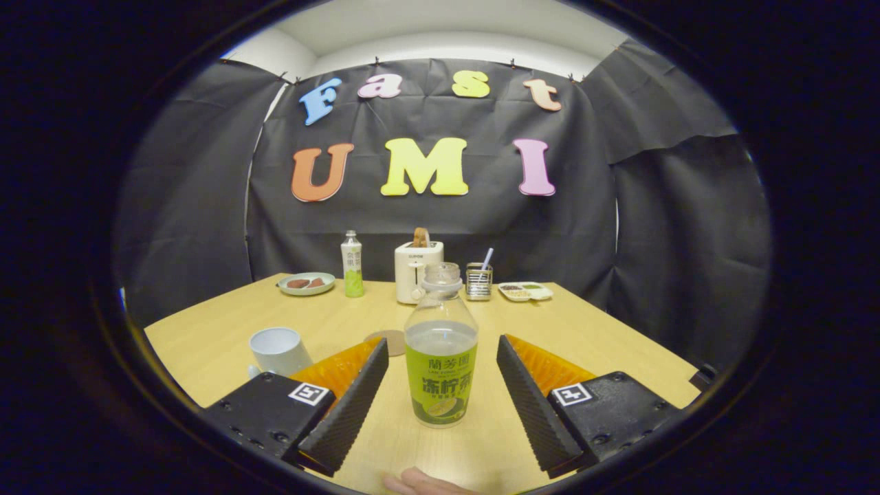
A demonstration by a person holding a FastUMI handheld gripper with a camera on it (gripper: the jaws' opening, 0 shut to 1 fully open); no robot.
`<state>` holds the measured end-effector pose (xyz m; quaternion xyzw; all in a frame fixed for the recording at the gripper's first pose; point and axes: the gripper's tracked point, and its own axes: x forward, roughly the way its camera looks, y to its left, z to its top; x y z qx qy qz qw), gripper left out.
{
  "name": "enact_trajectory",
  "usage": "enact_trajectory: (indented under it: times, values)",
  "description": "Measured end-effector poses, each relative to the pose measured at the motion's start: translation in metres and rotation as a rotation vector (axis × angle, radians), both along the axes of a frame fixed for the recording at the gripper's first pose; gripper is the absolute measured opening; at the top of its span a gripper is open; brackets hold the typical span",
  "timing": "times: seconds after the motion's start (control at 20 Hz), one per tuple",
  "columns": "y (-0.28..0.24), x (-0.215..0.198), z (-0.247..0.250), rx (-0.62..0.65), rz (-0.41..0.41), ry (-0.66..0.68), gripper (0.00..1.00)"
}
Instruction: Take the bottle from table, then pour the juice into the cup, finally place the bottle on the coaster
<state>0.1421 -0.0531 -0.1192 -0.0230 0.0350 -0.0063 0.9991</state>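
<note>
A clear bottle (441, 350) with a green label and no cap stands upright on the wooden table (605, 337), partly filled with pale juice. It sits between my two fingers. My gripper (443, 357) is open, with a gap on each side of the bottle, and neither ribbed pad touches it. A white cup (278, 350) stands just left of the left finger (350, 399). A round brown coaster (389, 341) lies on the table beyond the left fingertip, behind and left of the bottle, partly hidden by that finger.
Along the table's far edge stand a plate with food (307, 283), a second bottle (353, 265), a white toaster (417, 270), a small rack holder (479, 280) and a snack tray (526, 291). A person's fingertip (423, 482) shows at the near table edge.
</note>
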Motion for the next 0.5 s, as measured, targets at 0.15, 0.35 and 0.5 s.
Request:
enact_trajectory:
  times: [0.15, 0.35, 0.5]
  values:
    - [0.002, 0.014, -0.001, 0.031, 0.033, -0.006, 1.00]
    - [-0.008, 0.036, -0.006, 0.019, 0.013, 0.005, 1.00]
    - [-0.007, 0.049, -0.012, 0.022, 0.023, 0.029, 1.00]
